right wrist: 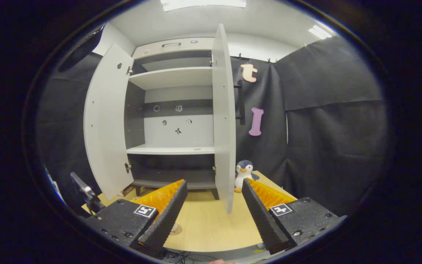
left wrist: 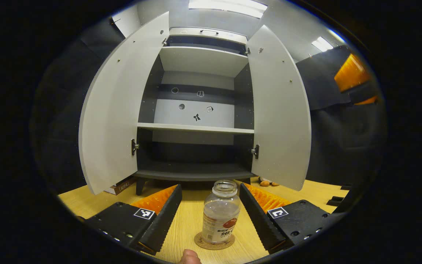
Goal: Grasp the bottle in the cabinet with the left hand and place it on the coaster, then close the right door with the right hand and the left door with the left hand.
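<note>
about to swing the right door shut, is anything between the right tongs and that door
Nothing visible. The right tongs stand open, facing the right door's edge over bare table. The penguin toy sits beyond the door, off to the side.

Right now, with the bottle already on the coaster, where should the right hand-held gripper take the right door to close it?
Take the right door by its free front edge, low down, coming from its outer side. It stands wide open, edge-on to the right hand-held gripper, whose jaws are open.
</note>
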### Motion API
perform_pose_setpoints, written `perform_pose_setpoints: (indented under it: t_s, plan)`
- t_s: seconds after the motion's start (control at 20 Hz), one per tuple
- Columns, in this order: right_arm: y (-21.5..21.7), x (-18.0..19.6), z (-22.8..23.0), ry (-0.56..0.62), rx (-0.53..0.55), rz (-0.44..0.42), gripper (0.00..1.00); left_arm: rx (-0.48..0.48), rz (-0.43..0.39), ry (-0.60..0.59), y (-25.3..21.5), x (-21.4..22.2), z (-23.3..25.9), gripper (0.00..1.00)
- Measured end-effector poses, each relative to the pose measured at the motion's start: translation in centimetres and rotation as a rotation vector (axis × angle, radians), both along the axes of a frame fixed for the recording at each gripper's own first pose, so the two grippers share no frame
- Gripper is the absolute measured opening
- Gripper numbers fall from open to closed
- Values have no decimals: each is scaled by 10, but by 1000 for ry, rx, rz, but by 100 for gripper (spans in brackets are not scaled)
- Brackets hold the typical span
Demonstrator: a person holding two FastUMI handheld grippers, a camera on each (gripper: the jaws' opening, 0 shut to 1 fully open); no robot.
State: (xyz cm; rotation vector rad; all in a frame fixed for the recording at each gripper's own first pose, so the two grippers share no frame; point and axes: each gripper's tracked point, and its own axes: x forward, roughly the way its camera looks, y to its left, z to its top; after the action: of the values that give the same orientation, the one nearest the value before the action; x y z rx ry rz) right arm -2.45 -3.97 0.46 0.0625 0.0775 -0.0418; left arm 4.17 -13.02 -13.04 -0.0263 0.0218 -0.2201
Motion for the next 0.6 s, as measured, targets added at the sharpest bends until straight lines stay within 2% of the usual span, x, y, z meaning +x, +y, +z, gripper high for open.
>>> perform_pose_setpoints:
  t_s: [0.3,0.6]
  plan:
    - [7,12,-3,-37,2,35,98,15,34,-13,27,-15,77,95]
    - [22,23,20,-103,50,108,98,28,143,-4,74,-22,128,95]
